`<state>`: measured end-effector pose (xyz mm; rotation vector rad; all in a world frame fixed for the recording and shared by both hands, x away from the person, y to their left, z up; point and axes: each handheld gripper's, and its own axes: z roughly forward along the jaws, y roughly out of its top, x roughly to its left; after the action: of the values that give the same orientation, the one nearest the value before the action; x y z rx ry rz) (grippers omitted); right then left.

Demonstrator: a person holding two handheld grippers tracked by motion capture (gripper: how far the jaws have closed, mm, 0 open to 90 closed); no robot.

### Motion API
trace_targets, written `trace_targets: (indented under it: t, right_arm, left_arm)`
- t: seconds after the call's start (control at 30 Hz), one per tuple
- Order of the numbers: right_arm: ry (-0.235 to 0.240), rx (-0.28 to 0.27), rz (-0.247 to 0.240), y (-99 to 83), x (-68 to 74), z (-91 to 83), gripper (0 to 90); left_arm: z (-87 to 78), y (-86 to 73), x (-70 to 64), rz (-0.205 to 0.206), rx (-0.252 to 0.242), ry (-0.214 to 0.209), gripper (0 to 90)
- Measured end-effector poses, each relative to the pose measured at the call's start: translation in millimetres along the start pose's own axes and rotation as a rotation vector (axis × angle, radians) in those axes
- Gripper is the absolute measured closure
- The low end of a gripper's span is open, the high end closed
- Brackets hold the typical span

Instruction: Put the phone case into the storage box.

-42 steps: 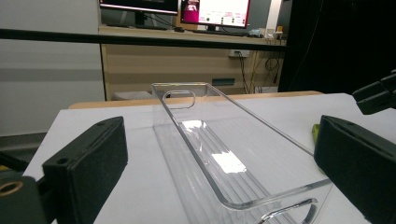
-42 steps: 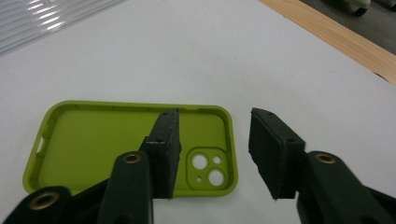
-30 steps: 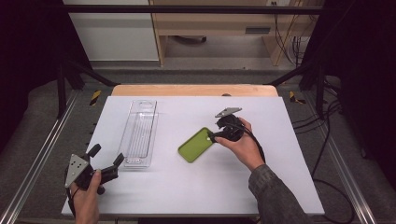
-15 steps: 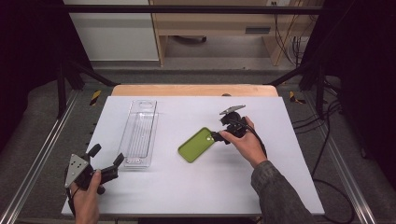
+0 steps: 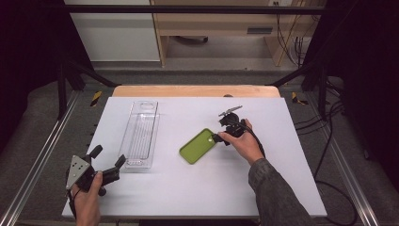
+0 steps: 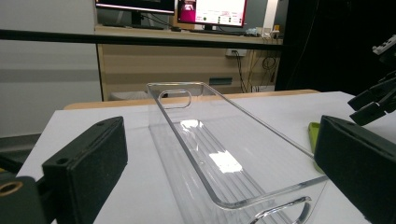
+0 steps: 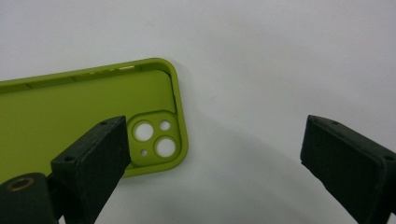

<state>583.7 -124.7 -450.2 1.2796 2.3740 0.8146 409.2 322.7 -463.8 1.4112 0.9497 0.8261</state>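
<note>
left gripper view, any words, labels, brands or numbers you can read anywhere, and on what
No text can be read.
Monitor screens behind the table: coloured windows with some writing, too small and blurred to read.
Clear plastic tray: no label or print.
Green phone case: no brand or lettering on the inside that faces up.
Left gripper and right gripper: no markings on their black jaws.

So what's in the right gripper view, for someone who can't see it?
A green phone case lies open side up on a white table, its camera cutout corner nearest the middle. The right gripper is open above it, one black finger over the case's edge, the other over bare table.
</note>
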Motion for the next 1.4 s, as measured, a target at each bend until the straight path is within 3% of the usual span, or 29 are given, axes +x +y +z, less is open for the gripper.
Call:
trace_targets:
  t: [0.37, 0.67, 0.83, 1.1, 1.4]
  right_arm:
    - [0.032, 0.025, -0.005, -0.3, 2.7, 9.1, 11.0]
    - [0.049, 0.038, -0.04, 0.2, 7.0, 11.8, 41.3]
    - [0.049, 0.035, -0.027, 0.3, 6.2, 11.0, 56.7]
    - [0.062, 0.04, -0.047, -0.1, 7.6, 12.4, 68.1]
    - [0.073, 0.053, -0.059, -0.3, 10.0, 15.3, 73.7]
  left_arm:
    - [0.1, 0.1, 0.0, -0.002, 0.0, 0.001, 2.6]
    - [-0.1, 0.1, 0.3, -0.002, 0.0, 0.002, 2.6]
    - [0.0, 0.1, 0.3, -0.002, 0.001, 0.002, 2.7]
    - [0.2, 0.0, 0.3, -0.002, 0.003, 0.003, 2.7]
    - [0.2, 0.0, 0.4, -0.002, 0.002, 0.004, 2.7]
